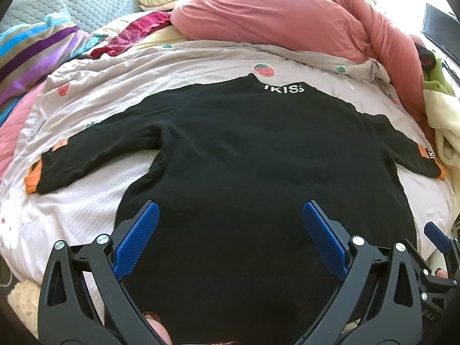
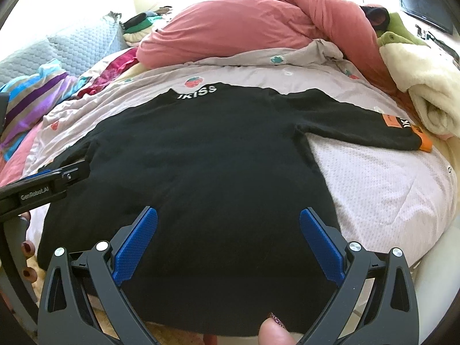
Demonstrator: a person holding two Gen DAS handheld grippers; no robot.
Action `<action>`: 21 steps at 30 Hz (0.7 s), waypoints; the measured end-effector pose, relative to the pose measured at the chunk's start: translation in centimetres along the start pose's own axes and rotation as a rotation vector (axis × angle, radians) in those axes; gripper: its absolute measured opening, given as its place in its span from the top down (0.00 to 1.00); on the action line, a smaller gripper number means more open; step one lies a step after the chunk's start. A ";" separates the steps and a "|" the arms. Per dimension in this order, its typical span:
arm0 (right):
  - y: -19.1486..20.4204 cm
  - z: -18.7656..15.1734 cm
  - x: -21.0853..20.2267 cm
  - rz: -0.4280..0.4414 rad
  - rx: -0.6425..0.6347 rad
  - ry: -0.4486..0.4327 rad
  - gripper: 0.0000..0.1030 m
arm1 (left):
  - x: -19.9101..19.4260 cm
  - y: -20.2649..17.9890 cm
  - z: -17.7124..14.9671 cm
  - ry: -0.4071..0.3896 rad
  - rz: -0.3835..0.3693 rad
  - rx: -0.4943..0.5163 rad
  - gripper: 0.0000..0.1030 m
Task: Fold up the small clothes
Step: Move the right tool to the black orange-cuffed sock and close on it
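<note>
Above the hem we hold the left gripper point(image 1: 230, 215) and right gripper point(image 2: 228, 221) wide apart, empty, over the black sweater point(image 1: 244, 149) lettered "IKISS", lying flat on the bed's strawberry-print quilt point(image 1: 115, 86).

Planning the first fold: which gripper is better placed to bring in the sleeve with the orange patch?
Probably the right gripper. It is open over the black sweater, and that sleeve lies on its side; the left gripper, also open, hovers toward the other sleeve.
</note>
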State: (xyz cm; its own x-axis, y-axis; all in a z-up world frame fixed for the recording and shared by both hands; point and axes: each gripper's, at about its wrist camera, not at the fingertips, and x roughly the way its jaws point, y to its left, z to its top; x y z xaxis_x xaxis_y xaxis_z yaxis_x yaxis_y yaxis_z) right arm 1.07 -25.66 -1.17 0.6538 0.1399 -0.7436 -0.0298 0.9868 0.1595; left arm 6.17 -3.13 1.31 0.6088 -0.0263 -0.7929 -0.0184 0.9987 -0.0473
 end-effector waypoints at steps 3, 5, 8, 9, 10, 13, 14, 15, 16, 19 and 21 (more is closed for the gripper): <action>-1.1 0.5 0.7 -0.009 0.027 0.008 0.04 | 0.8 -0.7 0.8 0.011 -0.015 0.010 0.09; -2.0 0.9 1.3 -0.014 0.047 0.017 0.04 | 1.4 -1.3 1.3 0.020 -0.020 0.020 0.09; -3.2 1.4 2.0 -0.029 0.070 0.028 0.04 | 2.2 -1.9 2.0 0.026 -0.033 0.034 0.09; -3.7 1.6 2.2 -0.034 0.082 0.031 0.04 | 2.3 -2.1 2.2 0.027 -0.038 0.037 0.09; -4.2 1.8 2.4 -0.038 0.092 0.032 0.04 | 2.7 -2.4 2.5 0.031 -0.045 0.042 0.09; -5.7 2.4 3.1 -0.060 0.120 0.034 0.04 | 3.7 -2.8 3.2 0.047 -0.052 0.048 0.09; -6.4 2.6 3.4 -0.070 0.132 0.036 0.04 | 3.9 -2.8 3.4 0.049 -0.056 0.049 0.09; -6.9 2.8 3.6 -0.076 0.144 0.037 0.04 | 4.2 -2.9 3.6 0.052 -0.056 0.050 0.09; -7.4 3.0 3.7 -0.078 0.152 0.036 0.04 | 4.6 -3.1 3.9 0.058 -0.056 0.051 0.09; -9.0 3.4 4.1 -0.115 0.179 0.028 0.04 | 5.4 -3.2 4.6 0.068 -0.062 0.050 0.09; -10.2 3.7 4.4 -0.121 0.209 0.035 0.04 | 5.9 -3.3 4.9 0.073 -0.059 0.052 0.09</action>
State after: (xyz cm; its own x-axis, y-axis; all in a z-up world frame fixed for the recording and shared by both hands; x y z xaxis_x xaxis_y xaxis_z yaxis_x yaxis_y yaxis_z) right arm 7.07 -35.43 -3.71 0.6162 0.0282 -0.7871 0.2064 0.9587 0.1959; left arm 13.73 -6.36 -0.23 0.5481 -0.0865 -0.8319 0.0584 0.9962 -0.0651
